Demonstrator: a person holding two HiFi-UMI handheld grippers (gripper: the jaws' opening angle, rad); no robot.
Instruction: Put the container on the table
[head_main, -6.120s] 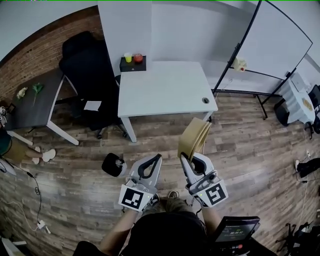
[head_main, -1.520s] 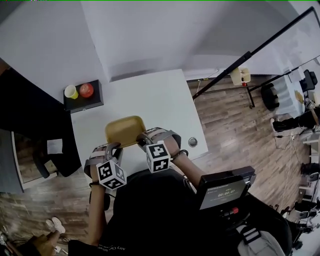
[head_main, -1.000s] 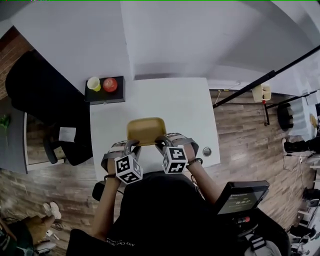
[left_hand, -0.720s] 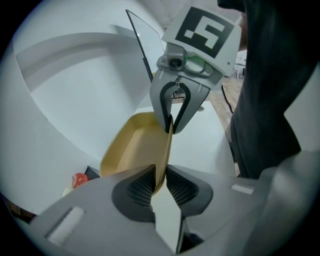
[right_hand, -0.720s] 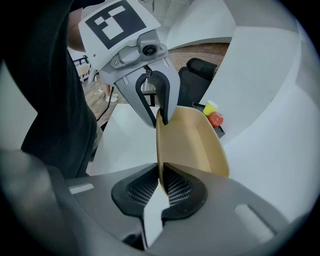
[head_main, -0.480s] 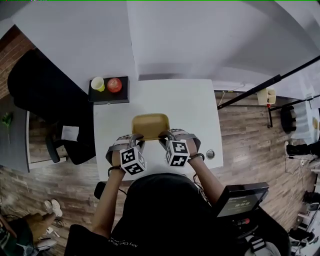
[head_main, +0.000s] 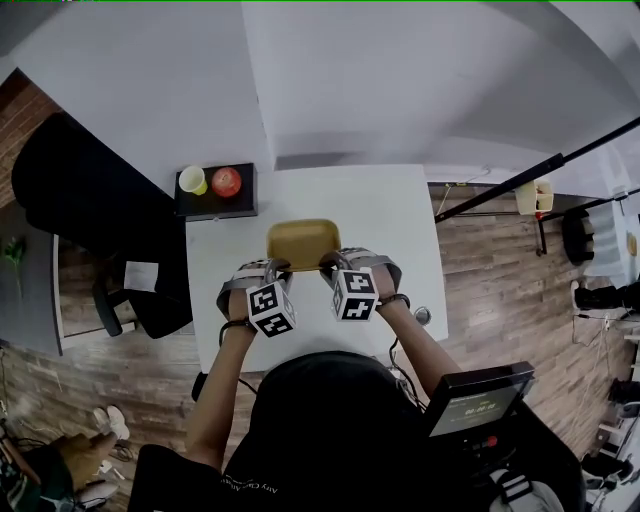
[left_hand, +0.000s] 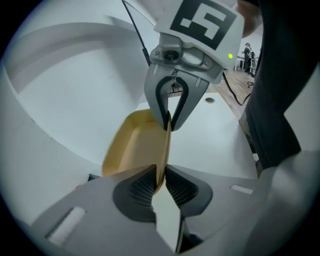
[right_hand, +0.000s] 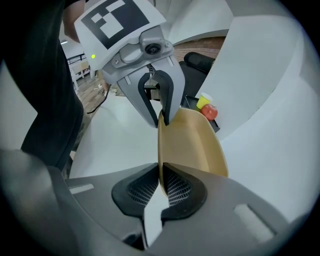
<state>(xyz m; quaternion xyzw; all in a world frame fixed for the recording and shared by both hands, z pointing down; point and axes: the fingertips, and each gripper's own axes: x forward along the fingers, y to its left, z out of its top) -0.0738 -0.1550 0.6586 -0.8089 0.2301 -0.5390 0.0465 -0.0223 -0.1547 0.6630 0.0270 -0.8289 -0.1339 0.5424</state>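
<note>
The left gripper (head_main: 277, 268), its jaws closing on the near rim, and the right gripper (head_main: 328, 268), clamped on that same rim, hold a shallow tan container (head_main: 302, 242) at the middle of the white bench (head_main: 400, 215). The thin-walled container looks light and flexible, so it is probably best held by its rim at two points.

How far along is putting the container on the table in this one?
Done: the container is over the white table, past its near edge. In hand: the left gripper and right gripper each clamp its near rim, with the left jaws closing on it. Left: set it flat (whether it touches the tabletop yet cannot be told), then open both jaws and withdraw.
</note>
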